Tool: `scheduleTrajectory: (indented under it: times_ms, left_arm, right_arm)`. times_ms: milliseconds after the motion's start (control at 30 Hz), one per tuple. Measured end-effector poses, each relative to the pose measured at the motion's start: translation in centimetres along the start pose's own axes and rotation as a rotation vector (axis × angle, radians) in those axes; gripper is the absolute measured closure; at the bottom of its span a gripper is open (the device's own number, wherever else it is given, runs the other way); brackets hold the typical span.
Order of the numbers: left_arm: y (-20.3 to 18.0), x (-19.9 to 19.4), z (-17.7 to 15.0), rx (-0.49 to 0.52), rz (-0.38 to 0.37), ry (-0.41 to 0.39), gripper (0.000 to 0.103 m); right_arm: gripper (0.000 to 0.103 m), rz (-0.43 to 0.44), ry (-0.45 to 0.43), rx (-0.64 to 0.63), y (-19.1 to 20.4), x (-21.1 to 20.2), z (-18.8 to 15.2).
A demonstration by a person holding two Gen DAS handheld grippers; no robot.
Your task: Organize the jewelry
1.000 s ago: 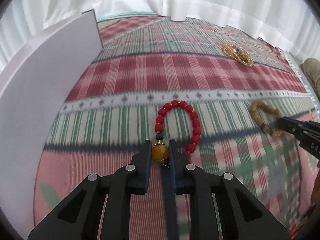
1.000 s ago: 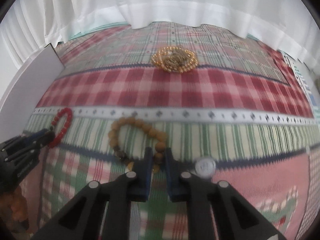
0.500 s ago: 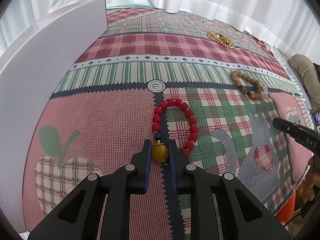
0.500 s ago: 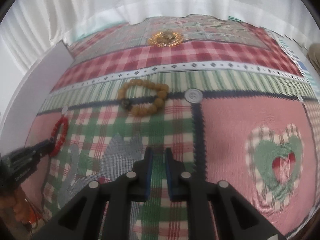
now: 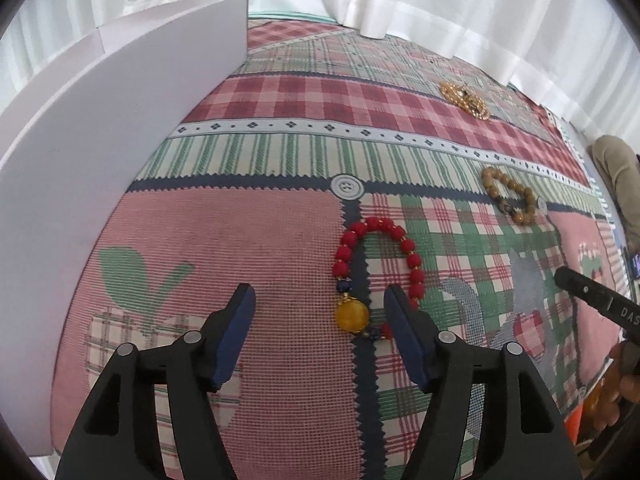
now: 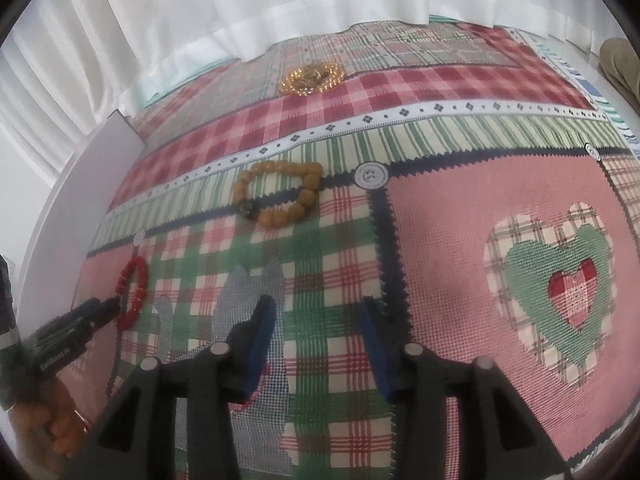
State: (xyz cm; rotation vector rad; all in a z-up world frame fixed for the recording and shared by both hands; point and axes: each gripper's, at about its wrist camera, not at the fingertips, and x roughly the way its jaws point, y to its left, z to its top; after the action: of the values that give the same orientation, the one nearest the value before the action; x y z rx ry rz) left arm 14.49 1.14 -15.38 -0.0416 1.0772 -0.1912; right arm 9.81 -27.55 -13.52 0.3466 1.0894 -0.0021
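Red bracelet (image 5: 378, 268): chunky red beads in an open loop, small gold spacers between them, a dark blue bead, then one big amber-yellow bead (image 5: 351, 316) at the near end. It lies flat on the patchwork cloth (image 5: 248, 240), right across a dark zigzag seam, just below a printed button.

Left hand-held gripper (image 5: 320, 308): fingers spread wide, nothing between the pads. The amber bead sits in the gap nearer the right finger, and I can't tell if that finger touches the bracelet's end beads.

Tan bracelet (image 6: 280, 194): matte honey-brown round beads with one dark patterned bead, a closed ring lying on the green-striped patch, well apart from the red one.

Gold jewelry (image 6: 312, 76): a glittery coiled heap of fine gold beads, farthest back on the red check band near the white curtain (image 6: 280, 4).

Right hand-held gripper (image 6: 316, 320): also spread open and empty, hanging over the green-and-red plaid patch, short of the tan bracelet.

White board (image 5: 100, 140): stands upright along the left edge of the bench.
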Motion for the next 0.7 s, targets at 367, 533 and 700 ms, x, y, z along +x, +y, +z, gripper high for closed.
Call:
scheduleTrajectory:
  times_ms: [367,533,700]
  left_arm:
    - [1.2,1.0,1.0,-0.025,-0.018,0.039,0.024]
    - [-1.6,2.4,0.9,0.094,0.093,0.048,0.027]
    - [-2.8,2.0,0.6,0.123,0.09,0.017,0.07]
  right_arm:
    - [0.059,-0.014,-0.006,-0.037,0.3,0.7,4.4]
    - [0.059,-0.062,-0.019,-0.1,2.4,4.1,7.7]
    - [0.083,-0.203,-0.009,-0.261,4.6,6.3,7.6]
